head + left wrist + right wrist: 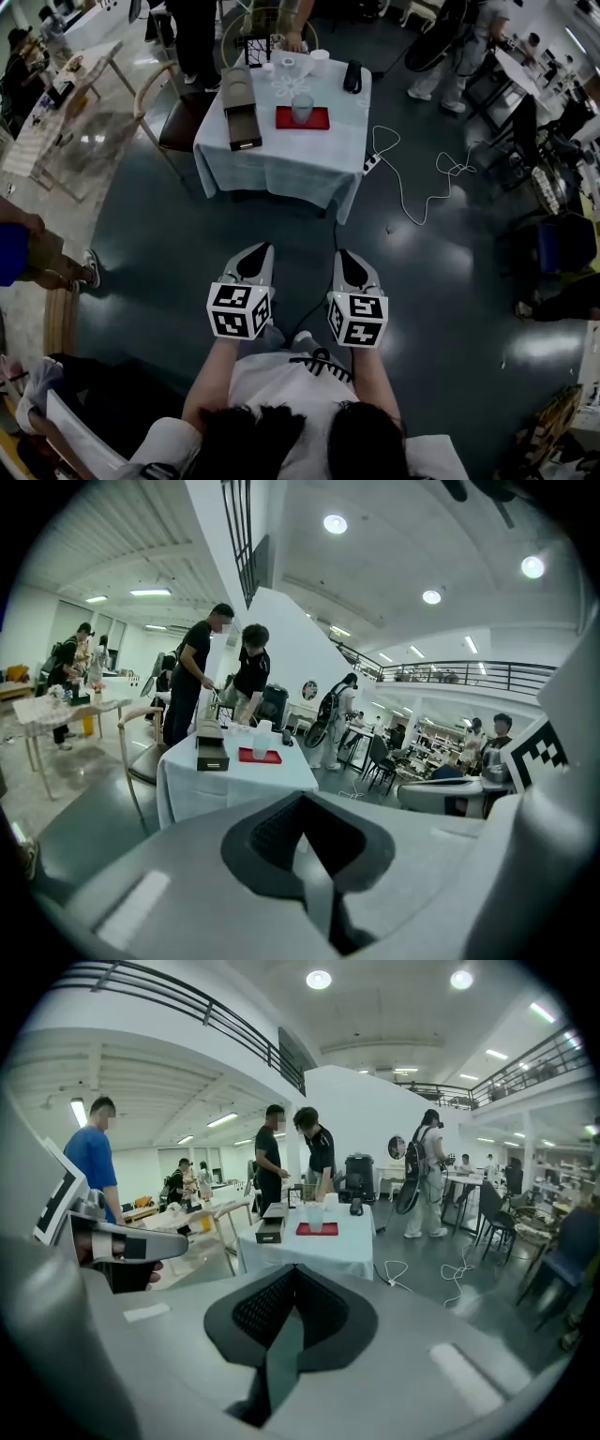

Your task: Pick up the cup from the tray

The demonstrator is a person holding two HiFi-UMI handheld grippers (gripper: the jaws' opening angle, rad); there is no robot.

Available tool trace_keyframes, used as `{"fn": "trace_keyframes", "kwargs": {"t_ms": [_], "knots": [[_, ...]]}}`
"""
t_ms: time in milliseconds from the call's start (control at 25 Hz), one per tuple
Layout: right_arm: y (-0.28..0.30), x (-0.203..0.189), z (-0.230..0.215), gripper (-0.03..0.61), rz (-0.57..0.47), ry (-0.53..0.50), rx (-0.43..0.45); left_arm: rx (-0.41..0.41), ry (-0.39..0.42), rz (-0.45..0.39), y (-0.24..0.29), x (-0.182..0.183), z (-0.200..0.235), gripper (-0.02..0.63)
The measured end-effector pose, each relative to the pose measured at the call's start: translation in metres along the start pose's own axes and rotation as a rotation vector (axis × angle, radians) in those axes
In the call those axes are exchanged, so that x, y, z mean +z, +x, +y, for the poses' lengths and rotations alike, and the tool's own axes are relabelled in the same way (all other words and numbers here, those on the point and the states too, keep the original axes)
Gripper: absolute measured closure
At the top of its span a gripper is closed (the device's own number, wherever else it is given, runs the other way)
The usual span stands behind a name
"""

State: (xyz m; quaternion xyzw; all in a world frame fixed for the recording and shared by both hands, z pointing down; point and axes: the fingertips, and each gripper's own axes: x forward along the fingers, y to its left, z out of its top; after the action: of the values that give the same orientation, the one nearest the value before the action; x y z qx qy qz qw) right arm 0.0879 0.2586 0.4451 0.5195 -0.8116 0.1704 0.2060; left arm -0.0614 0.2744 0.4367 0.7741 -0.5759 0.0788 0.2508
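Note:
A translucent cup (302, 108) stands upright on a red tray (302, 119), on a table with a white cloth (281, 164) some way ahead of me. Both grippers are held close to my body, far from the table and side by side. My left gripper (257, 255) and my right gripper (348, 259) are shut with nothing between the jaws. In the left gripper view the cup (261, 743) and tray (259, 756) show small beyond the shut left gripper (305, 810). The right gripper view shows the cup (315, 1217) on the tray (317, 1229) beyond the shut right gripper (292, 1281).
On the table are also a long brown box (242, 111), a black object (352, 77) and white cups (319, 60) at the back. A wooden chair (173, 111) stands left of the table. A white cable (412, 183) lies on the dark floor to the right. People stand behind the table.

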Motion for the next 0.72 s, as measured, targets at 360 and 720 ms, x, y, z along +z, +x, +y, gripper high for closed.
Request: {"fn": "trace_keyframes", "kwargs": {"t_ms": [360,720], "knots": [[0.030,0.024,0.030,0.460,-0.028,0.044,0.026,-0.013,0.023,0.015,0.009,0.027,0.050,0.613],[0.059,0.029,0.032,0.466,-0.016,0.059,0.024,-0.011,0.023,0.036,0.031,0.036,0.076,0.612]]}}
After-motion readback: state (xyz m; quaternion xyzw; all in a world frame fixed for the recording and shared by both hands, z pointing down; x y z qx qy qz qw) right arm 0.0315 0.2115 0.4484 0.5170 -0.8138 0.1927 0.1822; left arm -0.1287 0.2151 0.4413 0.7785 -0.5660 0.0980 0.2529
